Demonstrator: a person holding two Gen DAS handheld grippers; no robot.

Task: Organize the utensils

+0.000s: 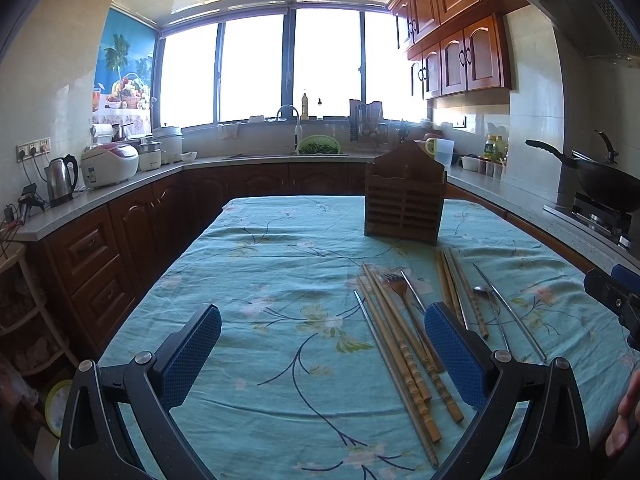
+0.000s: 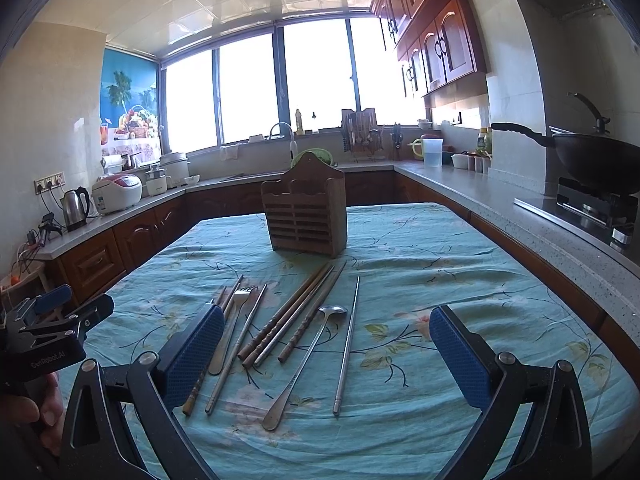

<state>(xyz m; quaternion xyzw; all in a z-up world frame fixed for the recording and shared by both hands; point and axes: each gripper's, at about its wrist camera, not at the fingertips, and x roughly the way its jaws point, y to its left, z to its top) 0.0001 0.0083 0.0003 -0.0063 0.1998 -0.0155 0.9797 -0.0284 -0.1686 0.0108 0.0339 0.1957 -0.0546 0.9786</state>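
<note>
Utensils lie loose on our table, and both tongs hover spread wide above them with nothing in their grip.

We see the table (image 2: 460,248) under a teal flowered cloth, and at its far middle our slatted wooden holder (image 2: 306,216) stands upright, apart from the utensils. Nearer us, the left gripper (image 1: 322,344) and right gripper (image 2: 326,344) gape over the cloth. Between holder and grippers lie the bamboo chopsticks (image 2: 292,320), a second bamboo set (image 1: 404,344) beside a fork (image 2: 230,328), a long spoon (image 2: 308,356) and, rightmost, a single metal chopstick (image 2: 347,344).
</note>
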